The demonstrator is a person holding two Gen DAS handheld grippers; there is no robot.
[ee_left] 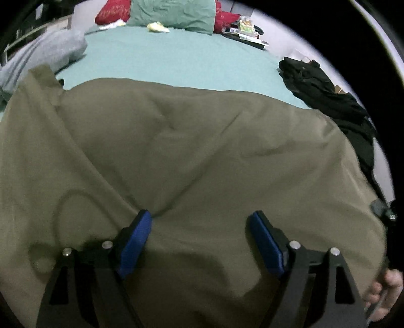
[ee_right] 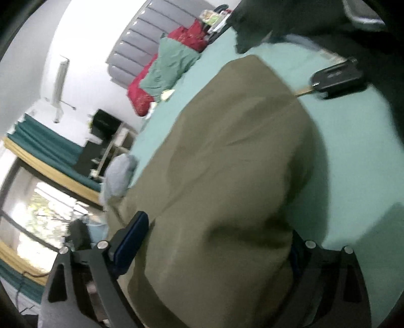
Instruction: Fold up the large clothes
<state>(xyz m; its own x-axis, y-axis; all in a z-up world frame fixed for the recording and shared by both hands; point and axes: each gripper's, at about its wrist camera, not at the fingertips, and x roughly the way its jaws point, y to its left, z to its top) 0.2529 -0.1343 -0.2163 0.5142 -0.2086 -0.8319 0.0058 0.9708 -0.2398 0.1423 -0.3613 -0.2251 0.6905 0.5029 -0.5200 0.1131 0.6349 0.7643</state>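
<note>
Here the olive garment (ee_left: 192,156) lies spread over the teal bed sheet (ee_left: 176,58), its long side running across my left view, its far edge facing the pillows (ee_left: 171,12) at the head of the bed. My left claw (ee_left: 199,242) hovers over the near part of the cloth with its blue pads (ee_left: 133,244) spread wide and nothing between them.

In the right view the garment (ee_right: 222,176) runs lengthwise away from me toward the pillows (ee_right: 166,70), and it bulges up over my right claw (ee_right: 214,249). Only one pad (ee_right: 128,242) shows there; the other is buried under the cloth. The fingers stand wide apart with cloth heaped in the gap, but I cannot tell whether they pinch it.

The near hem is cut off in both views, and motion blur smears the folds.

Only the left view shows the black clothes (ee_left: 328,96) at the bed's right edge and the grey garment (ee_left: 43,55) left of the olive one. Only the right view shows the grey headboard (ee_right: 146,37), the window (ee_right: 32,209) and another dark gripper (ee_right: 335,78) above the sheet.
</note>
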